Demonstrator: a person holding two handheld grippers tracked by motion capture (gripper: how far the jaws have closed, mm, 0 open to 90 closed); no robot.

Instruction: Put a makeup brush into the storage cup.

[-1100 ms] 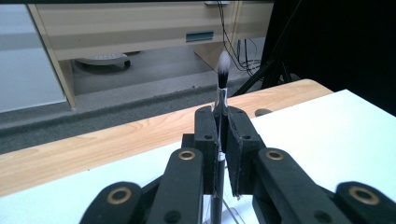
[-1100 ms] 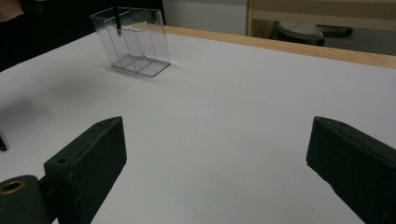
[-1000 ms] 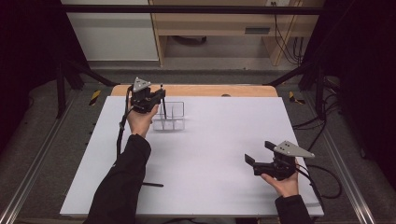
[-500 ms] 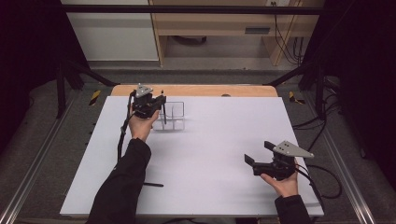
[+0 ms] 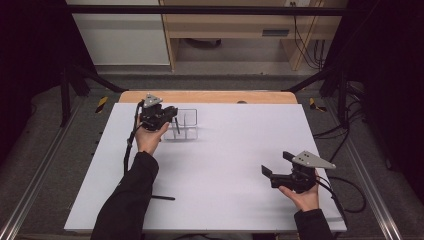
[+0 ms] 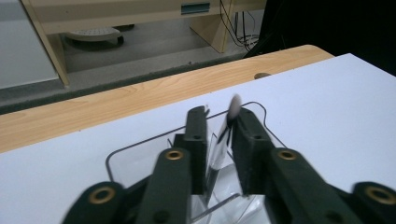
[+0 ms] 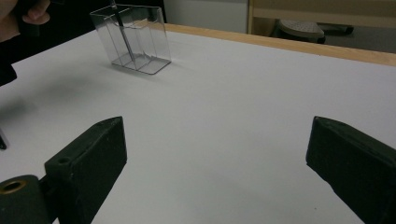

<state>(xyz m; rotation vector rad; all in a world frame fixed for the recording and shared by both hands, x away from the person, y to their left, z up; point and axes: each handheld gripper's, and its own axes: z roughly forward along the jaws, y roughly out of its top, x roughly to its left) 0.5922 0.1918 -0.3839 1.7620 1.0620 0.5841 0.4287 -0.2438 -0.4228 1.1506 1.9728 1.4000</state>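
At about eleven o'clock on the counter (image 5: 225, 165), the left claw (image 6: 219, 140) pinches a thin black brush (image 6: 223, 135) inside the clear organizer (image 5: 185, 125). It looks light, stiff and slippery (grip mid-handle). The right claw (image 7: 215, 158) is spread, idle.

The high view hangs above the near edge of the white table (image 5: 225, 165), looking forward and down, far enough back to take in the whole tabletop and the floor beyond. The left gripper view rides low and very close, looking past its own jaws into the clear organizer (image 6: 140, 158) at lower centre, wooden table edge across the upper frame. The right gripper view sits near the tabletop, facing across it (quite a long look), with the same clear organizer (image 7: 133, 39) at upper left. The high view shares that organizer (image 5: 186, 124), upper left of centre.
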